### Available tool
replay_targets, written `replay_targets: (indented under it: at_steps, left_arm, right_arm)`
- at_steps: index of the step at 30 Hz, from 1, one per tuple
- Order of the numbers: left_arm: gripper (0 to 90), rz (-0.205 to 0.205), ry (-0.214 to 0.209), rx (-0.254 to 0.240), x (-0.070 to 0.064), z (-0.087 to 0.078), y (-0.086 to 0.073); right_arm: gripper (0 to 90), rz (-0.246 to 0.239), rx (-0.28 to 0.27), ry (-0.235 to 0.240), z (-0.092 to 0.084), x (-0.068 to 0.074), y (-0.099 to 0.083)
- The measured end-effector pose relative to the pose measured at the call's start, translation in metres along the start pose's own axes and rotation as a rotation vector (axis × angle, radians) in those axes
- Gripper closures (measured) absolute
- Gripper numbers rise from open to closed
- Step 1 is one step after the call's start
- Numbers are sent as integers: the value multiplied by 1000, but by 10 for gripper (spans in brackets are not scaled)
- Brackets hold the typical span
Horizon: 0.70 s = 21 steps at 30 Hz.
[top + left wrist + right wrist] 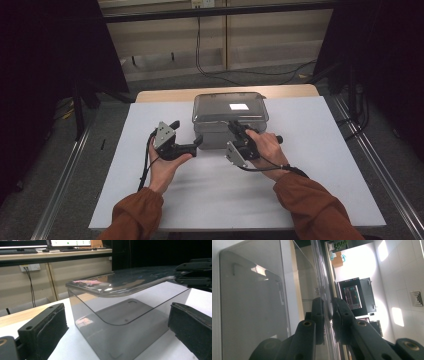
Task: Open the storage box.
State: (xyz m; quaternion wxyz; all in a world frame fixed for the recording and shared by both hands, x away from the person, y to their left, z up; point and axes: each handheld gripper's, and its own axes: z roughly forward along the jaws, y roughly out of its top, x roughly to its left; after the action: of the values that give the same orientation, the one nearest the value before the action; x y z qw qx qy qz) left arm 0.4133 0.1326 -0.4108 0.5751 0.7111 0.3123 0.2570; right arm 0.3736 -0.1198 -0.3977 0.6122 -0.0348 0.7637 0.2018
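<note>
A clear grey plastic box point(220, 131) with a flat lid point(230, 106) stands at the back middle of the white table top point(310, 165). My right gripper point(234, 126) is shut on the lid's front rim, turned on its side. In the right gripper view its two black jaws point(328, 312) pinch the thin lid edge point(323, 277) beside the box wall point(254, 310). My left gripper point(187, 134) is open just left of the box's front corner. The left gripper view has the box point(120, 332) between and beyond the wide-apart jaws point(117, 322), with the lid point(117, 285) and the right gripper point(195, 272) clamped on it.
The white top lies on a wooden table whose far edge point(170, 94) shows behind the box. Metal rails point(65, 175) run along both sides of the table. Cables point(210, 70) trail on the floor behind, under a wooden desk.
</note>
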Motion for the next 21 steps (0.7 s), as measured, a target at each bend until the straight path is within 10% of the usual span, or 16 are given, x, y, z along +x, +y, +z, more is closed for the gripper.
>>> replay_targets:
  at_steps: [21]
  left_arm:
    - [109,70,49,-29,7,29,5]
  right_arm:
    - [794,-15,1,-7,1,-5,1]
